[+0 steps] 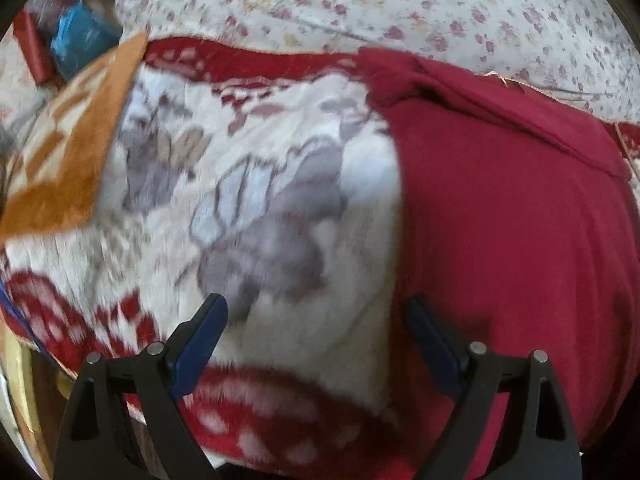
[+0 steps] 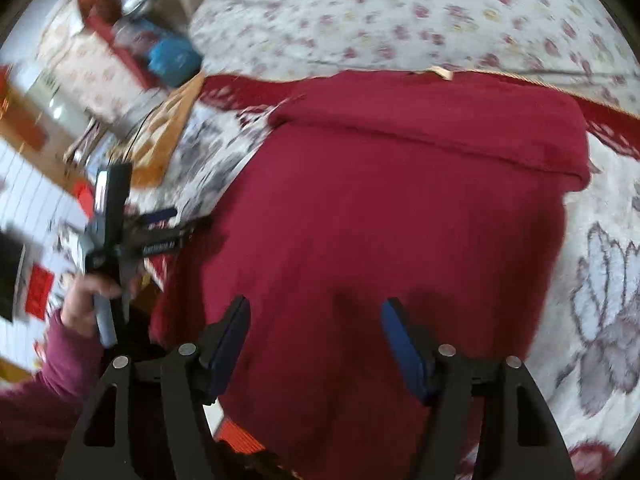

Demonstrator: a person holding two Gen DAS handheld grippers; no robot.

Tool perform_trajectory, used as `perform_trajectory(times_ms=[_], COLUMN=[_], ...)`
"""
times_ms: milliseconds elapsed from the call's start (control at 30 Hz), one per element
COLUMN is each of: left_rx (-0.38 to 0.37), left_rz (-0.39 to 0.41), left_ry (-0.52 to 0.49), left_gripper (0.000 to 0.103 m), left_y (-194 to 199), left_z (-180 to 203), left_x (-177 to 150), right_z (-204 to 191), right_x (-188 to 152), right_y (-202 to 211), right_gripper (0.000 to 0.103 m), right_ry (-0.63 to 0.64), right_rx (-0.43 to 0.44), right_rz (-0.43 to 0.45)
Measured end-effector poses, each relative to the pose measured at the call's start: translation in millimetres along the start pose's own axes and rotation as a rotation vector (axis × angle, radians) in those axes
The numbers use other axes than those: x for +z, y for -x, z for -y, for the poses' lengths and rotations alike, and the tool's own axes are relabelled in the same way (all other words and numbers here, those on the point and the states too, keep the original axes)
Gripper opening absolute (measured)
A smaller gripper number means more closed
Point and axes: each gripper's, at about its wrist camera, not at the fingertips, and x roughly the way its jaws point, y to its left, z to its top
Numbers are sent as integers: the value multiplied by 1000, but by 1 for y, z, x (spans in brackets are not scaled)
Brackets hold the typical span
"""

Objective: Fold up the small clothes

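Red garment (image 2: 392, 216), spread flat on patterned blanket (image 1: 280, 184), far edge already turned over into a band toward twelve o'clock. Fills centre of right wrist view; sits from one to five o'clock in left wrist view (image 1: 512, 216), left edge running down the middle.

Right gripper (image 2: 316, 340) spread wide, empty, poised over near part of the cloth at six o'clock. Left gripper (image 1: 316, 340) likewise spread, nothing between the fingers, straddling the garment's left edge with one finger over blanket, the other over red fabric. Same left gripper seen from the right wrist view at nine o'clock (image 2: 168, 232), held in a hand (image 2: 86, 300), just beside the garment's left edge; whether touching, cannot tell.

Risks, judged from this layout:
- Pinching blanket pile along with the garment edge, since both lie flush: would drag the blanket and spoil the fold.
- Catching only the top layer at the folded band: would undo that fold.
- Uneven lift by the two grippers: skewed crease.
- Both views motion-blurred, so edge position uncertain.

Writing: pale lettering on the left gripper's body in right wrist view, too blurred to read. Small tan tag (image 2: 440, 72) at garment's far edge, nothing legible. No brand readable elsewhere. Floral sheet (image 2: 400, 12) beyond, toward twelve o'clock.
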Motion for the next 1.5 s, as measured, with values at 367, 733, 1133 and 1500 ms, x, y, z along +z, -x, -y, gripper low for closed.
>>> perform_trajectory(times_ms=[367, 733, 1133, 1500], left_rx=[-182, -158, -124, -120], left_rz=[11, 1, -2, -8], left_ry=[71, 17, -22, -28], left_gripper=[90, 90, 90, 90], left_y=[18, 16, 17, 17], left_z=[-6, 14, 20, 21], left_x=[-30, -46, -59, -60], right_z=[49, 41, 49, 52], right_x=[-74, -89, -91, -112], right_y=[29, 32, 31, 15], right_gripper=[80, 9, 13, 63], right_ry=[-150, -32, -87, -146], right_rx=[-209, -310, -277, -129], right_rz=[-111, -28, -63, -162])
